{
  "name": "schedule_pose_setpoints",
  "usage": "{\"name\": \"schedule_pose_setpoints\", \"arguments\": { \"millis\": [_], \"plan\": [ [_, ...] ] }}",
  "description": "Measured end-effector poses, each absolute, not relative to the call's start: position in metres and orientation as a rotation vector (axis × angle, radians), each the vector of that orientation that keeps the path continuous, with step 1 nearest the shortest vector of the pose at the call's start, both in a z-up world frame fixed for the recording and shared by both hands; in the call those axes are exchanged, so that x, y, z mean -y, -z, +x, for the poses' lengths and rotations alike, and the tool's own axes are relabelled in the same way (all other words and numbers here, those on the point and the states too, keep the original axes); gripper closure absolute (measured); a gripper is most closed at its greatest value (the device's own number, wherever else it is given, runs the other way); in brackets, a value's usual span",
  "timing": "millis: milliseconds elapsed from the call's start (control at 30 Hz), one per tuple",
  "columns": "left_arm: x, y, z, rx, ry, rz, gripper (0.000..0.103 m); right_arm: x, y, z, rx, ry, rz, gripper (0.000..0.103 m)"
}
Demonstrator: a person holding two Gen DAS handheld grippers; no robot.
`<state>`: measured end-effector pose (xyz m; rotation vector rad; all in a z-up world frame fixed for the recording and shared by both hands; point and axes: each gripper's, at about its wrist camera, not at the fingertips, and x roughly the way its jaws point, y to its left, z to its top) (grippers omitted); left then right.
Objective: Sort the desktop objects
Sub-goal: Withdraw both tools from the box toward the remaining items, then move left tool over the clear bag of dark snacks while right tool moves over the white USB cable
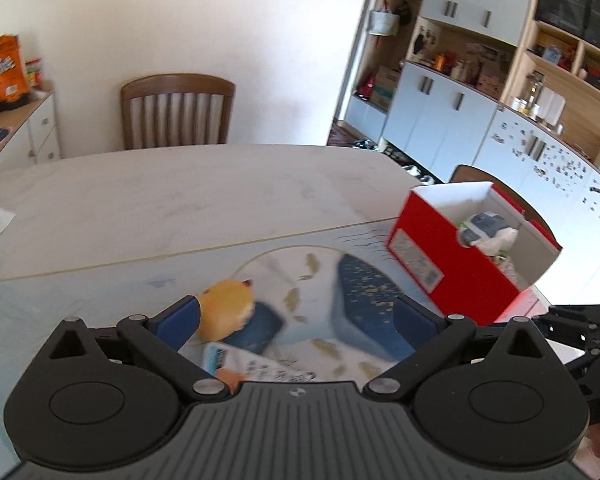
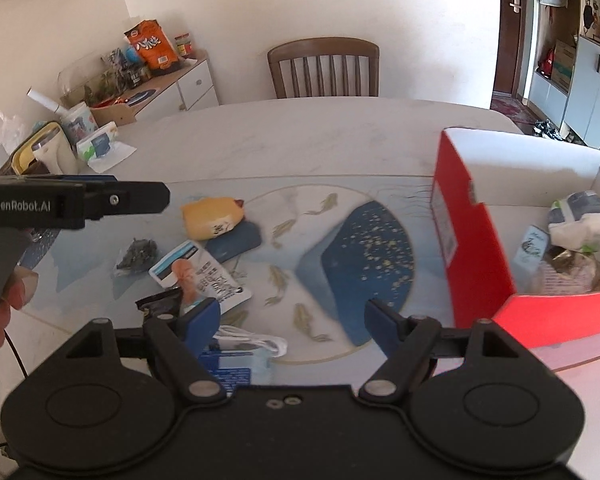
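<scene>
On the fish-patterned mat (image 2: 340,216) lie a yellow plush toy (image 2: 214,216) resting on a flat blue item (image 2: 236,242), a dark packet (image 2: 138,254), a white snack packet (image 2: 200,276) and a small black packet (image 2: 160,304). My left gripper (image 1: 296,320) stands open, its left pad beside the yellow toy (image 1: 228,312), touching nothing. It also shows from the side, the left gripper (image 2: 156,198), above the mat's left part. My right gripper (image 2: 294,320) is open and empty over the mat's near edge. The red box (image 2: 480,240) at right holds a tissue pack (image 2: 580,220) and other packets.
A white cord (image 2: 256,342) and a blue-white packet (image 2: 236,372) lie under my right gripper. A yellow tray (image 2: 24,148), a cup and tissues crowd the table's far left. A wooden chair (image 2: 324,68) stands behind the table, and a side cabinet (image 2: 180,80) carries snacks.
</scene>
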<state>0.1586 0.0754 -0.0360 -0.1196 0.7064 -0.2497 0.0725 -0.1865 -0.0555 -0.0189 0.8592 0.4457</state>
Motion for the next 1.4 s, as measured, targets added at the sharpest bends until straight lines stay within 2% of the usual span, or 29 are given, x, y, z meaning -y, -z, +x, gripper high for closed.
{"name": "schedule_pose_setpoints", "arguments": {
  "millis": [800,867,933,1100,1400],
  "plan": [
    [-0.158,0.110,0.166,-0.808,0.051,-0.099,0.000,0.125,0.108,0.070,-0.952,-0.382,-0.107,0.024],
    [-0.161,0.113,0.166,-0.808,0.039,-0.100,0.000,0.121,0.111,0.073,-0.959,-0.377,-0.098,0.022],
    [-0.163,0.116,0.168,-0.815,0.036,-0.097,0.000,0.118,0.115,0.076,-0.966,-0.367,-0.085,0.016],
    [-0.166,0.122,0.172,-0.830,0.037,-0.098,0.000,0.109,0.126,0.081,-0.980,-0.330,-0.089,0.011],
    [-0.165,0.135,0.179,-0.859,0.029,-0.080,0.000,0.102,0.141,0.087,-1.013,-0.292,-0.103,0.008]
  ]
}}
